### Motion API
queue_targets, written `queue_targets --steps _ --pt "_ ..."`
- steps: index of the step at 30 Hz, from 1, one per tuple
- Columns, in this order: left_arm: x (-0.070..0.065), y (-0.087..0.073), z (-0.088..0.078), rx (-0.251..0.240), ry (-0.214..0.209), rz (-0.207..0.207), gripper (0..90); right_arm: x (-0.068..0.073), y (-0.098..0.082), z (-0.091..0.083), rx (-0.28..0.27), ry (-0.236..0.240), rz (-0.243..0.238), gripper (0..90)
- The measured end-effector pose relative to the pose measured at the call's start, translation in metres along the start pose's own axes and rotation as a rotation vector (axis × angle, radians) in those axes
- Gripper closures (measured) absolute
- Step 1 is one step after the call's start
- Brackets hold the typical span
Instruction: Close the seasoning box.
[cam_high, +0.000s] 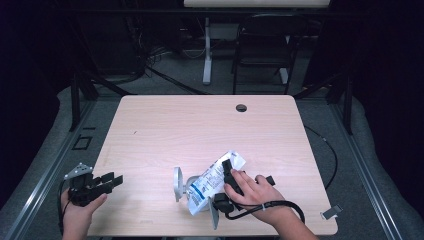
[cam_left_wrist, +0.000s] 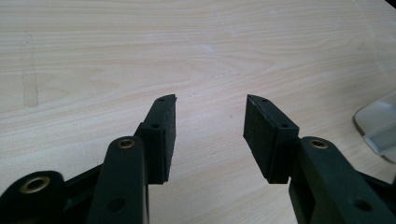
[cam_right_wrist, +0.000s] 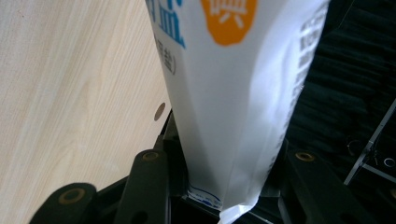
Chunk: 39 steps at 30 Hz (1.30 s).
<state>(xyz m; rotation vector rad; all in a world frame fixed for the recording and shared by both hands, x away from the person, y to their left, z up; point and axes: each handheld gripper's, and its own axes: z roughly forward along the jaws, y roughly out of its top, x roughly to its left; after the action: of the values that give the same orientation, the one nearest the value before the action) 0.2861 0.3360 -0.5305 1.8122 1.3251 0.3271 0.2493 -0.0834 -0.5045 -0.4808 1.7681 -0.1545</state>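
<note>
A white bag (cam_high: 212, 181) with blue print lies tilted near the table's front middle, its lower end resting by a clear round plastic piece (cam_high: 177, 184). My right gripper (cam_high: 229, 172) is shut on the bag's upper half, with a hand wrapped over it. In the right gripper view the bag (cam_right_wrist: 233, 93) with an orange mark runs up between the two black jaws of my right gripper (cam_right_wrist: 229, 154), which press on both its sides. My left gripper (cam_high: 112, 180) sits at the table's front left, open, with nothing between its fingers. The left gripper view shows my left gripper (cam_left_wrist: 211, 126) over bare wood.
The light wooden table (cam_high: 200, 125) has a cable hole (cam_high: 241, 107) near its far edge. A clear plastic piece (cam_left_wrist: 378, 126) lies to the right of the left gripper. A small clip (cam_high: 331, 212) sits at the front right corner. A chair (cam_high: 262, 45) stands beyond the table.
</note>
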Motion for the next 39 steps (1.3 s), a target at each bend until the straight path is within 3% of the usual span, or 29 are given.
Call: queue_targets --steps 39 --pt "0.001 -0.0003 0.0002 0.01 0.003 -0.001 54.6 0.0055 0.0009 -0.0013 0.005 -0.047 0.008 67.1"
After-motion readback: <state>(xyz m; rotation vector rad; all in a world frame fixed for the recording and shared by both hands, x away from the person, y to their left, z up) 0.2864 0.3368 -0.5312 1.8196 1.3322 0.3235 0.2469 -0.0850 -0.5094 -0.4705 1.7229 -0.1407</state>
